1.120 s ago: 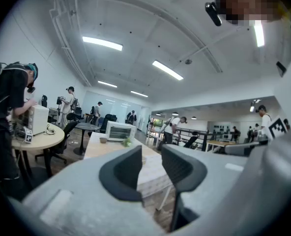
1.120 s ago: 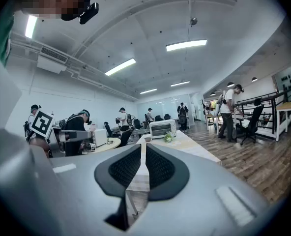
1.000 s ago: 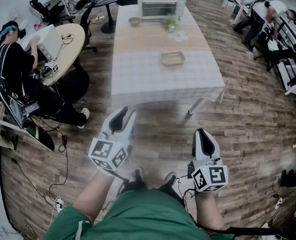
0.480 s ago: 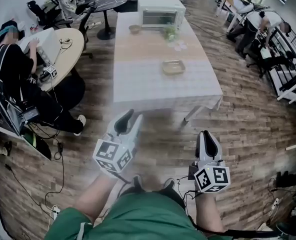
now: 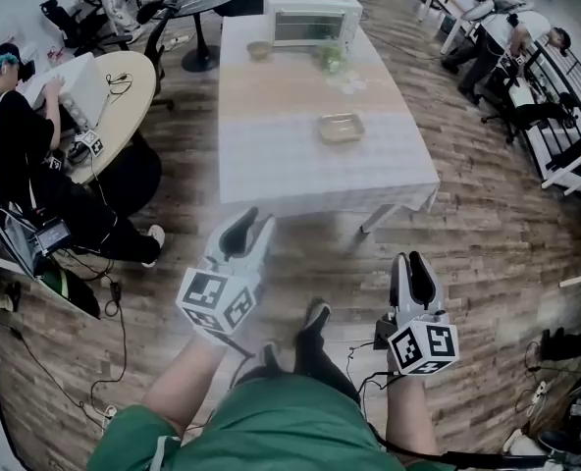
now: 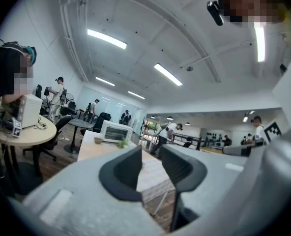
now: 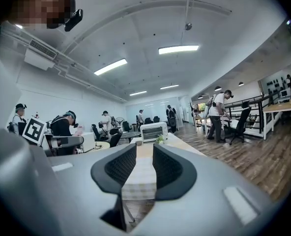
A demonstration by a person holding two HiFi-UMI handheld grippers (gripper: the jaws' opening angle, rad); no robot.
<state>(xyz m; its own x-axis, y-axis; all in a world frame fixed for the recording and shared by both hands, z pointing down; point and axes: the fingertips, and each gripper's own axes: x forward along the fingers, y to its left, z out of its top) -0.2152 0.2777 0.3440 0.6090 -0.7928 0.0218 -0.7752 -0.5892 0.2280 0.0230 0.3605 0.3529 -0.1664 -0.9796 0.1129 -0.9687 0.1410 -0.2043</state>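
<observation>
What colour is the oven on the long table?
White; the oven shows best in the head view.

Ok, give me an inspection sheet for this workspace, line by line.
Surface: long table under a pale checked cloth, ahead of the left tool and the right tool; neither touches it.
Work items: shallow tan dish mid-table; nothing between either tool's jaws.
Clutter: white toaster oven, small bowl and green plant at the far end.
Tools: both held over the wooden floor, jaws apart, empty.
Cables: black cables on the floor at left.
Surroundings: person in black at a round beige table; more people at right.
</observation>
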